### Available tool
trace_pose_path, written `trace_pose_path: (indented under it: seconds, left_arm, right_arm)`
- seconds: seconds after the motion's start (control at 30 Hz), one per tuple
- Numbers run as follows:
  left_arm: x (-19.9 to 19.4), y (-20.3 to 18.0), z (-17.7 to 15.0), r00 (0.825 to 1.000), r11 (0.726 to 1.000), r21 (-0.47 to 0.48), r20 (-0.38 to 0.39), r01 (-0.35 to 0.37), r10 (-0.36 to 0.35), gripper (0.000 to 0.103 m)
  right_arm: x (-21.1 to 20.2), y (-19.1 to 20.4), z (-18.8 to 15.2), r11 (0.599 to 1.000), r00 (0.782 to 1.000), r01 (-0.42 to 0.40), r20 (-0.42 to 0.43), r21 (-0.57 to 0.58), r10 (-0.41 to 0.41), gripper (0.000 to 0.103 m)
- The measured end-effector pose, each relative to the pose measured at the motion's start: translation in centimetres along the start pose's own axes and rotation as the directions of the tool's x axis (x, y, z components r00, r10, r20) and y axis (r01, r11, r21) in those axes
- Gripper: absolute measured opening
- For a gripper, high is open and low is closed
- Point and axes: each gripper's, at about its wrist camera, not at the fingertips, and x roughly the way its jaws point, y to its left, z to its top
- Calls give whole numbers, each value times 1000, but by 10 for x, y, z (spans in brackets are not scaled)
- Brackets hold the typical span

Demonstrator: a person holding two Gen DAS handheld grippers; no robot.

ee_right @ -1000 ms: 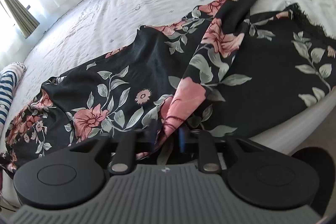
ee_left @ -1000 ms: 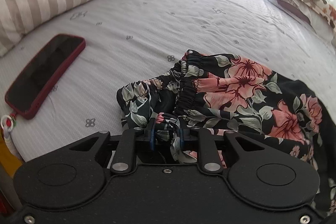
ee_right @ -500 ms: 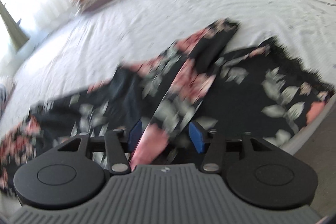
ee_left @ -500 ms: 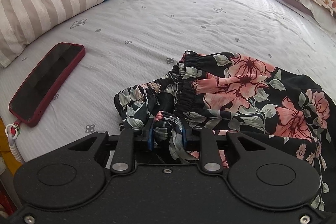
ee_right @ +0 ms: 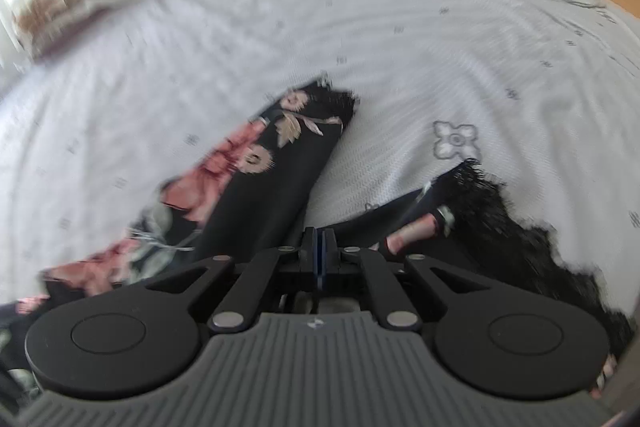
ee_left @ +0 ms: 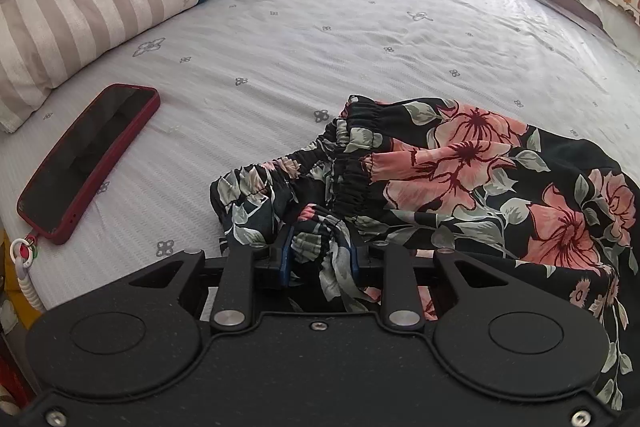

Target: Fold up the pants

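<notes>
The left gripper [ee_left: 319,254] clamps a bunched fold of the floral pants [ee_left: 472,183] at the gathered elastic waistband — the rest of the dark fabric spreads away to the right over the pale bedsheet [ee_left: 360,39]. A phone in a red case [ee_left: 90,161] lies to the left, near a striped pillow [ee_left: 76,31].

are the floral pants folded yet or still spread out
Not folded: black floral pants lie bunched at the waistband in the left gripper, legs apart on the bed.
</notes>
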Motion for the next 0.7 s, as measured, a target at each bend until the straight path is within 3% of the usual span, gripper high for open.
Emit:
trace_pose_path:
  seconds: [0.1, 0.17, 0.37, 0.47, 0.63, 0.7]
  left_arm:
    - [4, -2, 0, 1000, 1000, -3, -8, -5, 5, 29]
    - [5, -5, 0, 1000, 1000, 6, -3, -17, 17, 29]
    - [5, -9, 1, 1000, 1000, 6, -6, -26, 26, 29]
    - [5, -8, 1, 1000, 1000, 2, -6, -25, 25, 30]
    - [5, -8, 1, 1000, 1000, 2, -5, -24, 24, 30]
    - [5, -7, 1, 1000, 1000, 4, -6, -21, 21, 30]
  right_arm:
    - [12, 10, 5, 999, 1000, 14, 14, -51, -13, 6]
    - [16, 16, 12, 997, 1000, -25, 13, -76, 26, 7]
    - [29, 13, 24, 997, 997, -68, 25, 19, 68, 2]
    - [14, 8, 23, 998, 995, -55, 85, 38, 52, 2]
    - [-35, -11, 11, 999, 973, 55, 227, -1, -53, 2]
    - [-48, -26, 9, 1000, 975, 17, 224, -2, -16, 2]
